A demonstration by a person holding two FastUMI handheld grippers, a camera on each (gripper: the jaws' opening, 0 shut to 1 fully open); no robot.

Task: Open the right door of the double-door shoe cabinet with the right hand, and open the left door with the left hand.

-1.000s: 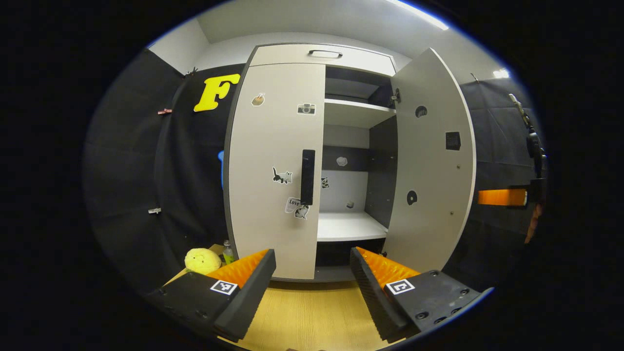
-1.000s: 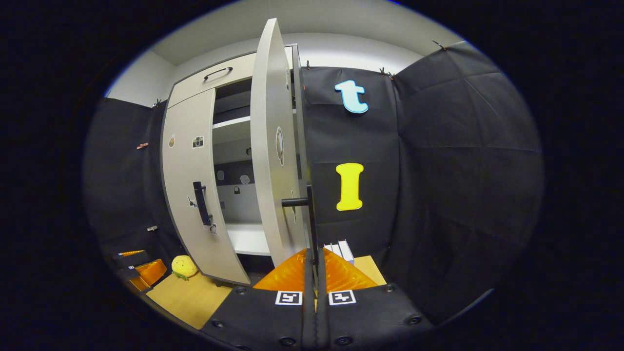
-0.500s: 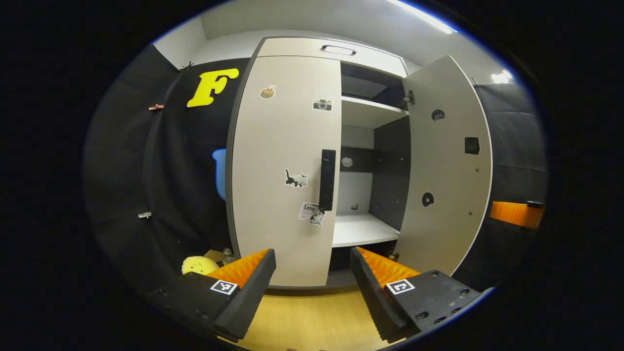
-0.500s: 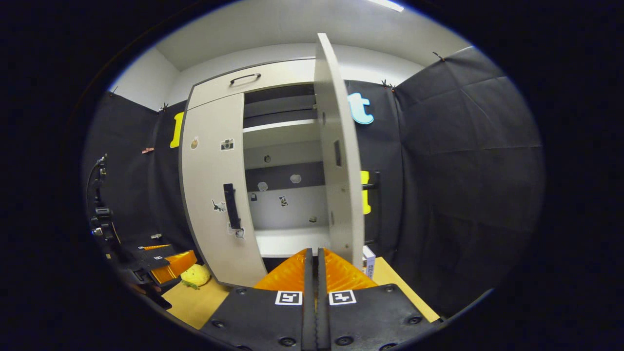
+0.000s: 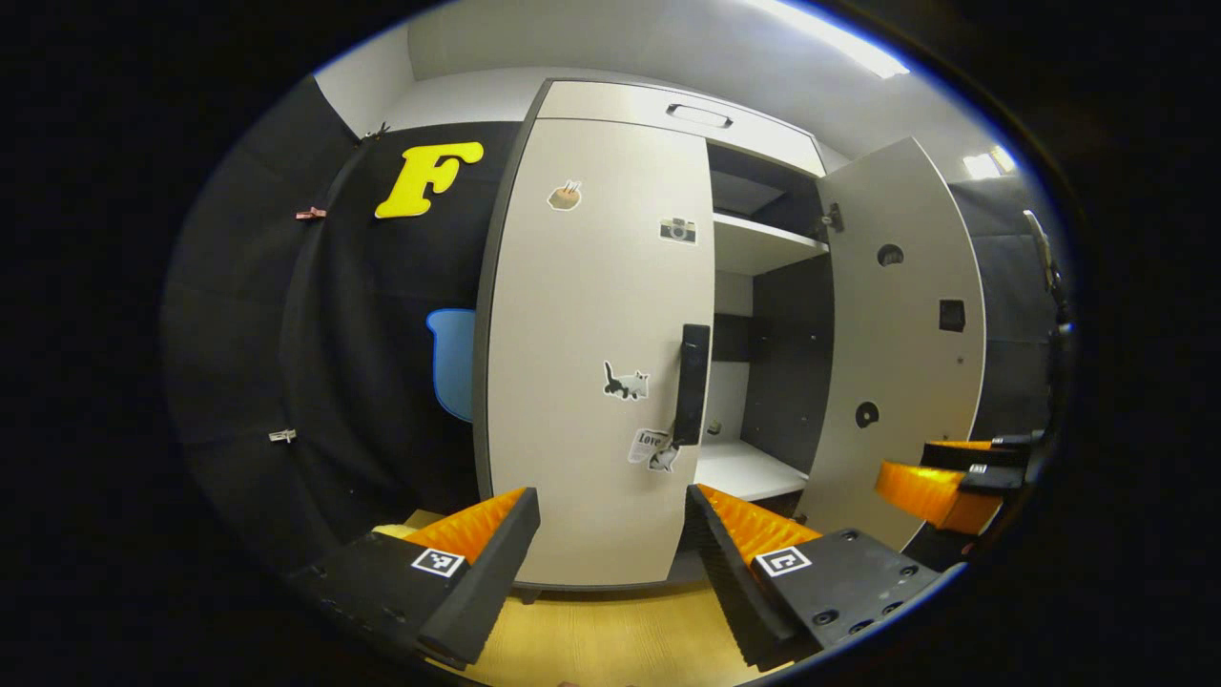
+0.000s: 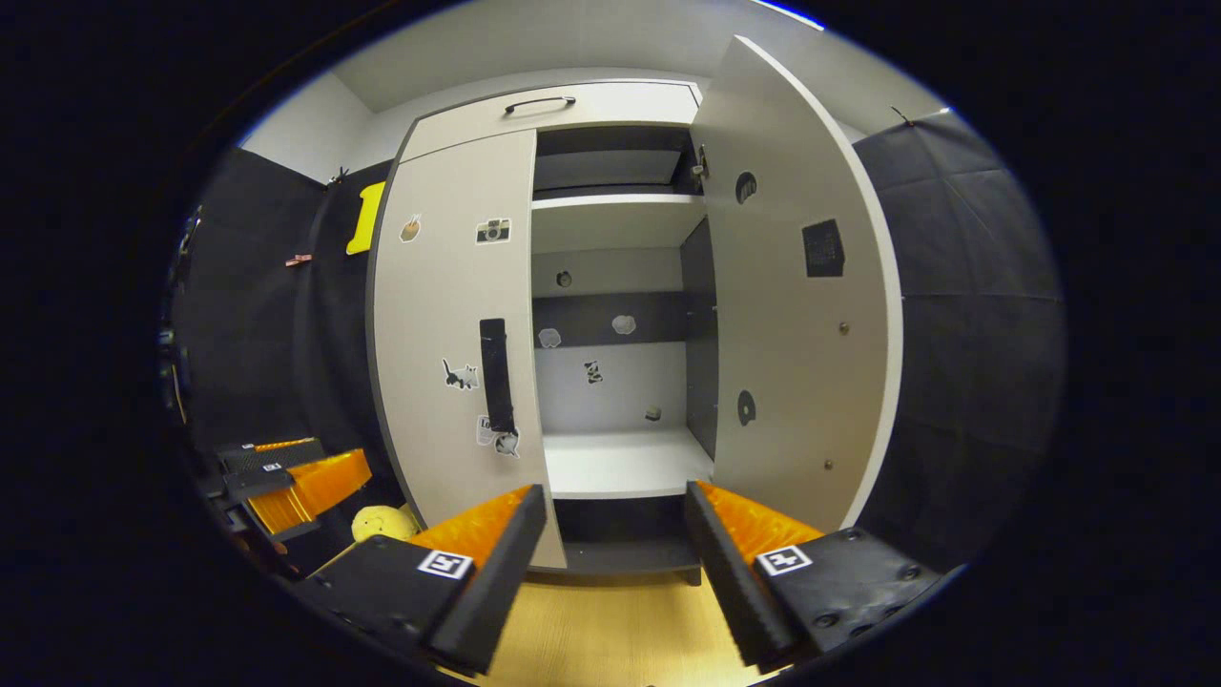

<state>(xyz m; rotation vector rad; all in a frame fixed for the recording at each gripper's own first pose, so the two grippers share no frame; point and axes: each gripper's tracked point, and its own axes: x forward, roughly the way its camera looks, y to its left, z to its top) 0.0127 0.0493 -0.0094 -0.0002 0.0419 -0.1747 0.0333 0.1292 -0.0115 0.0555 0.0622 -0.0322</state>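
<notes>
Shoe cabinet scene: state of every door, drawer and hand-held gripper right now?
Right door: swung wide open, inner face showing.
Left door: closed, handle untouched.
Top drawer: closed.
Left hand-held gripper: open, empty, facing the left door.
Right hand-held gripper: open, empty, clear of the right door.

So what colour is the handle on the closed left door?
Black, a vertical bar handle on the pale grey left door; clearest in the right gripper view.
</notes>
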